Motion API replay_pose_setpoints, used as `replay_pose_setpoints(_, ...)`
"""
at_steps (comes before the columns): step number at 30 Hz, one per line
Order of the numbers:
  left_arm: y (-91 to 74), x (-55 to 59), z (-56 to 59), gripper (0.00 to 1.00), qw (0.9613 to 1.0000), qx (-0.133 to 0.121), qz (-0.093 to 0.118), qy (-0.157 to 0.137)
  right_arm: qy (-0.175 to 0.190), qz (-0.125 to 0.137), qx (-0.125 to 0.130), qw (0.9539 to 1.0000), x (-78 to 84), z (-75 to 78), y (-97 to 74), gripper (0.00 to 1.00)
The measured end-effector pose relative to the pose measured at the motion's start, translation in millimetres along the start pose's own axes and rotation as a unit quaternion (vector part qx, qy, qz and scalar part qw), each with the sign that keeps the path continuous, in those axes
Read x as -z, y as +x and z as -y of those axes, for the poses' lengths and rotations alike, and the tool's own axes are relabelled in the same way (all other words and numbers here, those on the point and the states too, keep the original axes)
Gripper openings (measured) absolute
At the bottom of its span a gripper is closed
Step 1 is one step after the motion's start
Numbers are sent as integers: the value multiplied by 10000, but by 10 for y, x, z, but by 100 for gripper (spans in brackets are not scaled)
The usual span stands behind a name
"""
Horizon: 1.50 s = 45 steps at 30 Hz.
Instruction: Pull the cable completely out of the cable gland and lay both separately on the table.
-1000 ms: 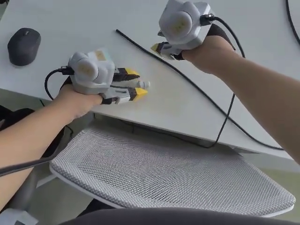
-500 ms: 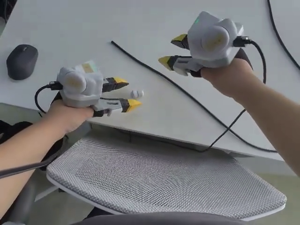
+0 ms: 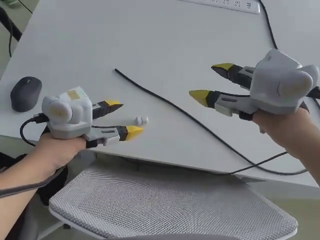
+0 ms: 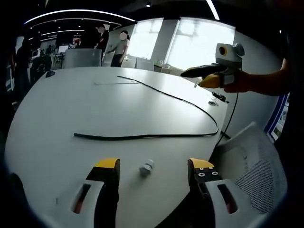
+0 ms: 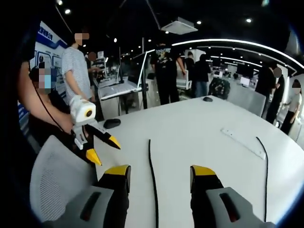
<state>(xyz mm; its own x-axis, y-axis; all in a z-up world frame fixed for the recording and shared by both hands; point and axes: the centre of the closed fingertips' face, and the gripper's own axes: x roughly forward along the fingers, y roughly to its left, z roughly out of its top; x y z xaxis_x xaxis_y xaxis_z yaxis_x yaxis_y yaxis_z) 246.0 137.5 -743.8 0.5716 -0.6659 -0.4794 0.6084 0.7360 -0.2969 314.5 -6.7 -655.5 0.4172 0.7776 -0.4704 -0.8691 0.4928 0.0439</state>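
Observation:
A thin black cable (image 3: 175,107) lies loose on the white table (image 3: 150,40), running diagonally from the middle toward the front right edge. The small white cable gland (image 3: 141,120) rests on the table by itself, apart from the cable. My left gripper (image 3: 129,118) is open at the front edge, its yellow tips just short of the gland (image 4: 146,167) with nothing between them. My right gripper (image 3: 204,80) hovers open and empty above the cable (image 5: 153,180). In the left gripper view the cable (image 4: 142,137) runs across beyond the gland.
A dark mouse (image 3: 26,93) sits at the table's left edge. A white power strip (image 3: 225,4) and another black cord (image 3: 270,30) lie at the back right. A mesh chair seat (image 3: 170,205) is under the front edge. People stand in the background (image 5: 78,61).
My left gripper has drawn back from the gland, which stays on the table. My right gripper has lifted and moved right, away from the cable.

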Motion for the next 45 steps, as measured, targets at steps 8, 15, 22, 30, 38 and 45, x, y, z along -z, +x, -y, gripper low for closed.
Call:
replay_pose_setpoints(8, -153, -119, 90, 67, 9998, -68, 131, -122, 578, 188, 28, 9981, 206, -107, -405, 59)
replay_pose_setpoints(15, -272, -154, 148, 72, 9996, -109, 170, -205, 804, 142, 90, 9966, 455, -126, -630, 64)
replay_pose_setpoints(22, -388, -232, 152, 76, 9990, -207, 317, -252, 901, 133, 185, 9957, 554, -181, -792, 68)
replay_pose_setpoints(30, -537, -251, 88, 82, 9976, -400, 451, -337, 995, -40, 104, 9950, 785, -277, -855, 73)
replay_pose_setpoints(38, -586, -163, 106, 90, 9976, -427, 398, -380, 1051, -185, -84, 9943, 898, -348, -835, 83)
replay_pose_setpoints(45, -577, -171, 140, 99, 9979, -439, 400, -244, 1142, -133, -126, 9933, 905, -386, -830, 99)
